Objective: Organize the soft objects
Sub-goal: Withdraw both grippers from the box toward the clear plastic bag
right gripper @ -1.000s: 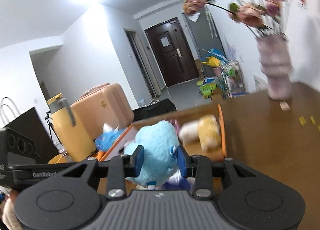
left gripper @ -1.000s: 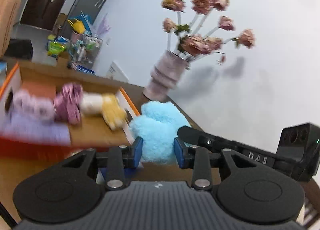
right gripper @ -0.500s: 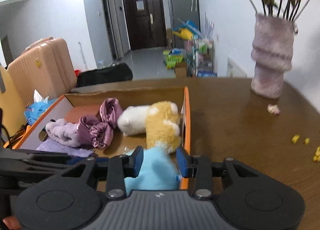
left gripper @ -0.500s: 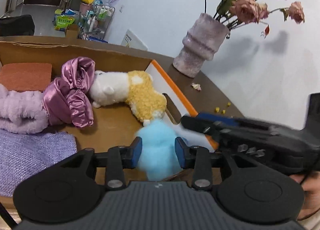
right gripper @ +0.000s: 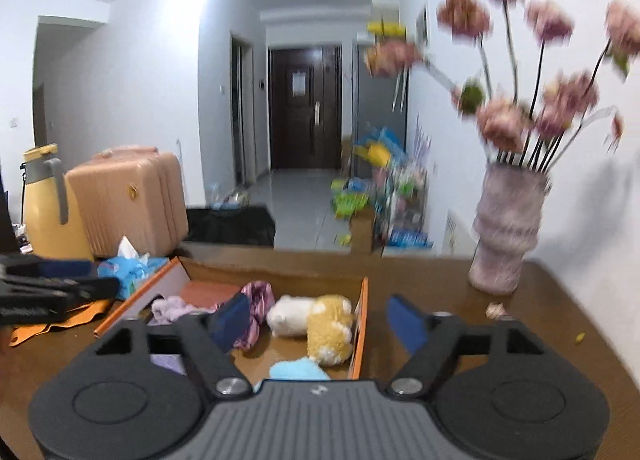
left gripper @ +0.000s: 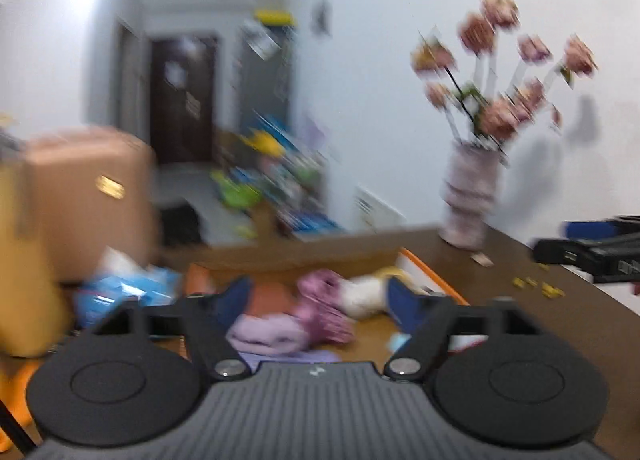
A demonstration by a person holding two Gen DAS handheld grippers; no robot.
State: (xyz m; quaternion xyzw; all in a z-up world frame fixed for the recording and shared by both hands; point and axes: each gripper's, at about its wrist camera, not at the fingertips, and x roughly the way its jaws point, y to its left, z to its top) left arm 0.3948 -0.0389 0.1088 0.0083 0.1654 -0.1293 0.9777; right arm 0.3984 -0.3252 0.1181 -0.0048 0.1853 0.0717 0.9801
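A light blue plush point(right gripper: 298, 370) lies inside the cardboard box point(right gripper: 362, 324), at its near right corner. In the left wrist view only a sliver of the blue plush point(left gripper: 400, 340) shows. My right gripper point(right gripper: 319, 322) hangs above the box, its jaws opening wide with nothing between them. My left gripper point(left gripper: 320, 302) is also opening and holds nothing. Farther in the box lie a white and yellow plush point(right gripper: 316, 320), a pink satin scrunchie point(right gripper: 256, 308), a lilac fuzzy piece point(right gripper: 172, 308) and an orange-brown cloth point(right gripper: 204, 294). The left wrist view is blurred.
A ribbed vase of pink flowers point(right gripper: 504, 236) stands on the brown table at the back right, with small yellow crumbs point(left gripper: 536, 286) near it. Left of the box are a blue tissue pack point(right gripper: 132, 268), a yellow jug point(right gripper: 48, 204) and a pink suitcase point(right gripper: 128, 200).
Both grippers were shut on the blue plush and lowered it into the box. They have let go, spread their jaws and lifted away from it.
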